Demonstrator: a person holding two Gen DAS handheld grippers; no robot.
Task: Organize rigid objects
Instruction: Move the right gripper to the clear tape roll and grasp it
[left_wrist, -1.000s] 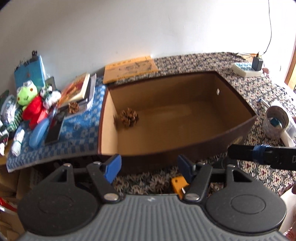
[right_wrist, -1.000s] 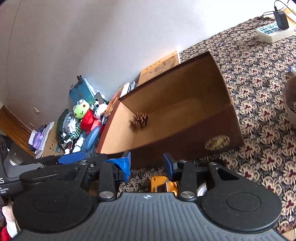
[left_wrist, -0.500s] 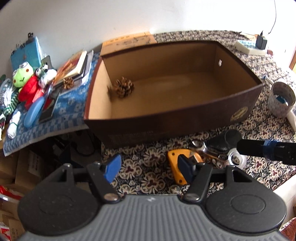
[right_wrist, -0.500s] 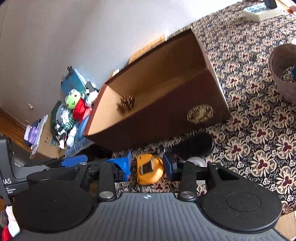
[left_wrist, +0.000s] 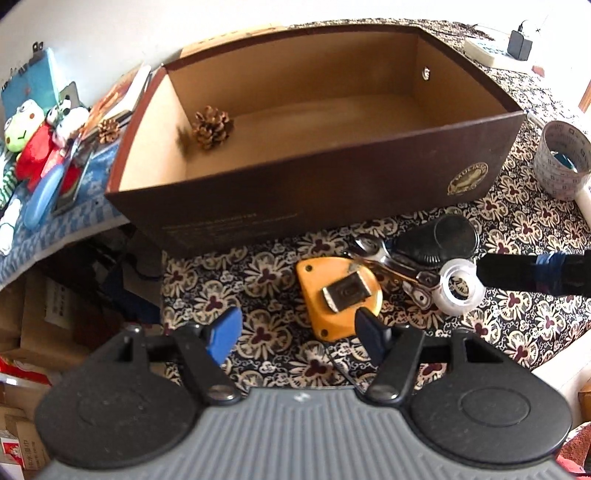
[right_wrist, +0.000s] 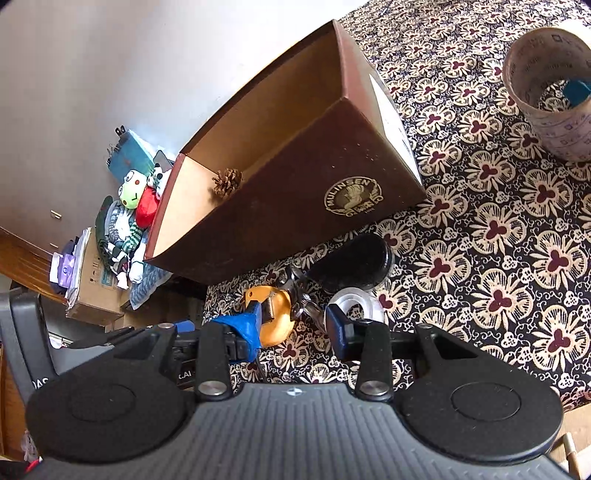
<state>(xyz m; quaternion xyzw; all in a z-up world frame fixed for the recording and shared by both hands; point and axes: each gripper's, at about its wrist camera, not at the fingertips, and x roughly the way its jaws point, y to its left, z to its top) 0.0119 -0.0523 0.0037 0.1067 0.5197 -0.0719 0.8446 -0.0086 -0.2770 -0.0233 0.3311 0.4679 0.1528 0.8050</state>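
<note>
We held the left tool (left_wrist: 297, 330) released above the orange tape measure (left_wrist: 338, 297) near the worktop's (left_wrist: 517, 314) front edge. Our right tool (right_wrist: 293, 326) hung released too. Beyond lay the brown box (left_wrist: 332, 192), a pine cone (left_wrist: 211, 127) in its left rear corner.

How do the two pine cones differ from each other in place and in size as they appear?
The larger pine cone lies inside the brown box, in its left rear corner. The smaller pine cone lies outside the box, to its left, beside the books. The one in the box looks bigger and darker with wide-open scales; the outside one looks smaller and paler. Both are brown, dry and lying loose.
</note>
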